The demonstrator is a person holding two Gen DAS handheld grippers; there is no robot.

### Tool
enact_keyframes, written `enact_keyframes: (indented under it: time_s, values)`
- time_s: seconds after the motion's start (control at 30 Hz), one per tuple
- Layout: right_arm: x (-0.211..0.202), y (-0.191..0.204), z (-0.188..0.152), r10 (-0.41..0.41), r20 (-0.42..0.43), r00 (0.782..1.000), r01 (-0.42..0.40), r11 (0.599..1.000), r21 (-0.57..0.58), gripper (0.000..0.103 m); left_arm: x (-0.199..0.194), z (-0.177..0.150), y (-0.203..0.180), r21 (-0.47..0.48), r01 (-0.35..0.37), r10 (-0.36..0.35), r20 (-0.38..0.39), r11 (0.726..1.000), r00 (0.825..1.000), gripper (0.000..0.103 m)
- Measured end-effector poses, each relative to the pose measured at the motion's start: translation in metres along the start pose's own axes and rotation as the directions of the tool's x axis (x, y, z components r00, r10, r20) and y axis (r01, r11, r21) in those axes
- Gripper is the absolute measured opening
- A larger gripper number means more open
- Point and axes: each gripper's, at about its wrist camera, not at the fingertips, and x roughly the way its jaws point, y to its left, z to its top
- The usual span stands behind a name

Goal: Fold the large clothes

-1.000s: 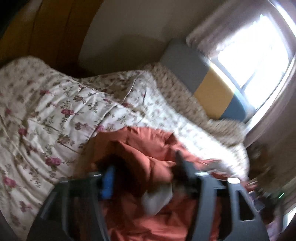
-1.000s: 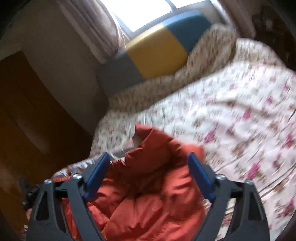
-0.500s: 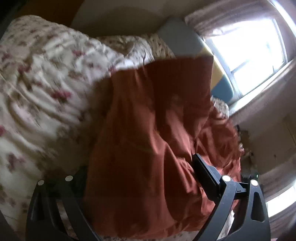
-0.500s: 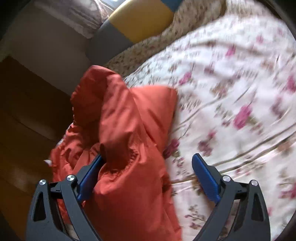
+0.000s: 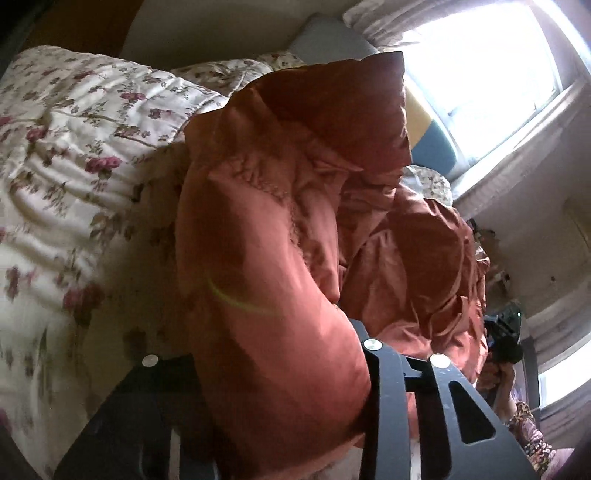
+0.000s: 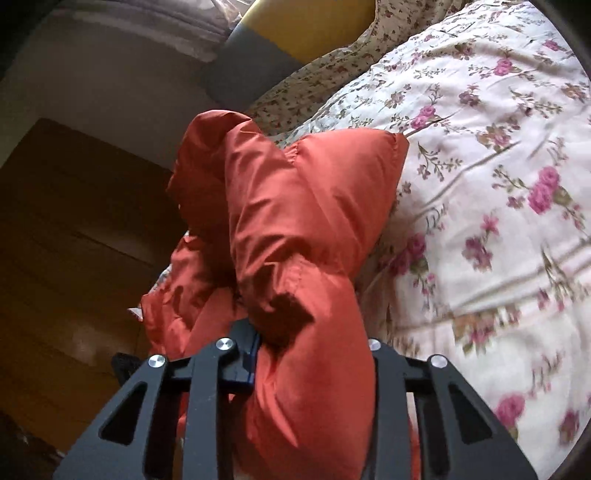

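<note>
A puffy rust-orange jacket (image 5: 280,206) lies bunched on a floral quilt (image 5: 74,155). In the left wrist view a thick fold of it bulges up between the jaws of my left gripper (image 5: 273,350), which are closing and squeeze the padding; the fabric hides the left finger. In the right wrist view another padded part of the jacket (image 6: 303,206) stands up from my right gripper (image 6: 312,343). Its jaws are closing too, pinching the fabric against the blue pad (image 6: 253,349). The other gripper (image 5: 502,336) shows small at the jacket's far right end.
The floral quilt (image 6: 480,184) covers the bed to the right. A grey, yellow and blue cushion (image 6: 295,33) leans under a bright window (image 5: 480,62). Dark wooden furniture (image 6: 74,240) stands beside the bed on the left.
Both grippers have dropped onto the jacket and their jaws have gone from wide apart to pinched on folds of it. The fabric now bulges up between the fingers.
</note>
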Motion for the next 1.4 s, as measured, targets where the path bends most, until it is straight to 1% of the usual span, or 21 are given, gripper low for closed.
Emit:
enact_keyframes:
  time_s: [0.2,0.37,0.43,0.47,0.5,0.57,0.63,0.7,0.8,0.87,0.93,0.97,1.0,1.03,1.07,1.1,1.13,1.17,1.2,1.33,1.4]
  values:
    - [-0.042,-0.005,-0.035,0.029,-0.019,0.999,-0.028,0.999,0.03,0.029,-0.035,-0.049,-0.009,0.017,0.055,-0.055,-0.028,0.998,0.998,0.032]
    - [-0.083,-0.014,-0.081,0.038,-0.034,0.999,-0.037,0.998,0.041,0.032,-0.064,-0.098,-0.018,0.037,0.064,-0.062,-0.046,0.997,0.997,0.035]
    - [-0.097,-0.006,-0.095,-0.031,-0.025,0.999,0.03,0.999,-0.014,0.04,-0.076,-0.113,-0.024,0.048,0.008,-0.007,-0.021,0.999,1.0,0.049]
    - [-0.103,0.0,-0.098,-0.068,-0.012,0.998,0.067,0.996,-0.051,0.046,-0.082,-0.118,-0.026,0.058,-0.032,0.032,0.003,0.998,0.999,0.063]
    - [-0.109,0.008,-0.1,-0.116,0.011,0.993,0.116,0.989,-0.094,0.055,-0.087,-0.121,-0.024,0.063,-0.055,0.053,0.032,0.997,0.998,0.071]
    - [-0.126,0.027,-0.102,-0.227,0.096,0.969,0.241,0.956,-0.168,0.072,-0.109,-0.124,-0.028,0.067,-0.116,0.107,0.129,0.991,0.986,0.071]
    - [-0.137,0.05,-0.1,-0.287,0.185,0.94,0.325,0.916,-0.235,0.073,-0.132,-0.123,-0.035,0.064,-0.192,0.173,0.222,0.979,0.96,0.071]
    - [-0.138,0.07,-0.099,-0.291,0.218,0.932,0.348,0.888,-0.302,0.074,-0.146,-0.116,-0.045,0.078,-0.227,0.195,0.293,0.971,0.936,0.08]
    - [-0.108,0.103,-0.094,-0.325,0.198,0.925,0.38,0.83,-0.41,0.074,-0.14,-0.098,-0.07,0.144,-0.227,0.176,0.3,0.963,0.938,0.082]
    - [-0.079,0.115,-0.091,-0.373,0.182,0.91,0.414,0.791,-0.45,0.073,-0.12,-0.088,-0.086,0.191,-0.228,0.171,0.276,0.955,0.946,0.082]
    - [-0.056,0.12,-0.095,-0.416,0.156,0.896,0.437,0.76,-0.481,0.066,-0.088,-0.079,-0.103,0.241,-0.232,0.176,0.231,0.942,0.957,0.082]
    - [-0.041,0.122,-0.096,-0.45,0.144,0.881,0.458,0.74,-0.493,0.054,-0.068,-0.077,-0.111,0.263,-0.247,0.203,0.183,0.933,0.962,0.082]
    - [-0.028,0.123,-0.097,-0.476,0.144,0.867,0.479,0.72,-0.501,0.034,-0.051,-0.072,-0.109,0.274,-0.256,0.222,0.151,0.927,0.963,0.08]
    - [-0.018,0.122,-0.1,-0.516,0.15,0.843,0.512,0.685,-0.518,0.022,-0.035,-0.071,-0.109,0.285,-0.274,0.25,0.117,0.919,0.961,0.072]
    - [-0.012,0.117,-0.101,-0.528,0.15,0.836,0.518,0.671,-0.53,0.005,-0.019,-0.073,-0.108,0.288,-0.296,0.282,0.088,0.911,0.955,0.044]
    - [-0.009,0.117,-0.102,-0.523,0.145,0.84,0.512,0.676,-0.529,0.0,-0.012,-0.075,-0.105,0.285,-0.302,0.292,0.077,0.91,0.953,0.033]
    - [-0.009,0.119,-0.097,-0.505,0.155,0.849,0.506,0.694,-0.512,0.0,-0.01,-0.075,-0.106,0.278,-0.294,0.286,0.071,0.914,0.956,0.027]
    - [-0.016,0.124,-0.094,-0.489,0.174,0.855,0.503,0.701,-0.506,0.0,-0.011,-0.073,-0.107,0.272,-0.286,0.278,0.068,0.919,0.958,0.015]
    - [-0.024,0.13,-0.09,-0.468,0.199,0.861,0.5,0.706,-0.501,0.0,-0.016,-0.07,-0.11,0.267,-0.284,0.275,0.071,0.921,0.959,0.01]
    - [-0.029,0.151,-0.066,-0.434,0.264,0.861,0.508,0.716,-0.479,0.0,-0.036,-0.044,-0.124,0.242,-0.294,0.259,0.169,0.924,0.951,0.008]
    - [-0.024,0.15,-0.056,-0.44,0.266,0.858,0.514,0.718,-0.47,0.0,-0.034,-0.025,-0.124,0.204,-0.304,0.268,0.185,0.931,0.946,0.008]
